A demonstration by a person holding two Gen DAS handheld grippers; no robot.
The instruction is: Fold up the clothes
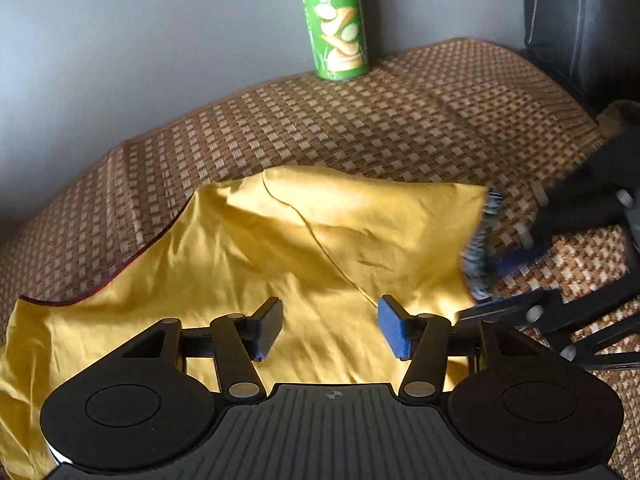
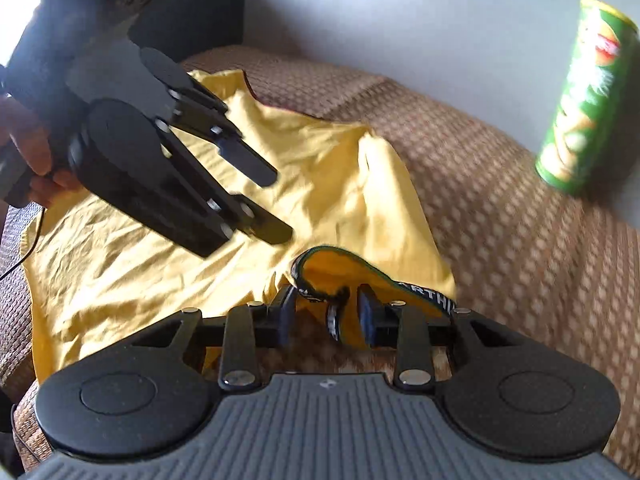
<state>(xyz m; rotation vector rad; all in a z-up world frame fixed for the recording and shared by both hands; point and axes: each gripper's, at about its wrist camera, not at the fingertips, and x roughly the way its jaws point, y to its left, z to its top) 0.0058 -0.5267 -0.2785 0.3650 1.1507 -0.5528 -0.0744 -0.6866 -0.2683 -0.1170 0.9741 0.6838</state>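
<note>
A yellow garment (image 1: 248, 248) lies crumpled on a brown woven mat (image 1: 360, 120). Its dark lettered waistband (image 2: 424, 292) is at the right end. My left gripper (image 1: 330, 328) hovers open just above the middle of the cloth, with nothing between its blue pads. In the right wrist view the left gripper (image 2: 264, 200) comes in from the upper left over the garment (image 2: 160, 272). My right gripper (image 2: 326, 316) is open at the waistband end, and a loop of the band hangs loose between its fingers. From the left wrist view the right gripper (image 1: 490, 284) shows blurred beside the patterned band (image 1: 480, 248).
A tall green chip can (image 1: 336, 20) stands on the mat's far edge by the grey wall; it is also in the right view as the can (image 2: 584, 100). A dark padded seat (image 1: 580, 20) is at the far right. A hand (image 2: 24, 148) holds the left gripper.
</note>
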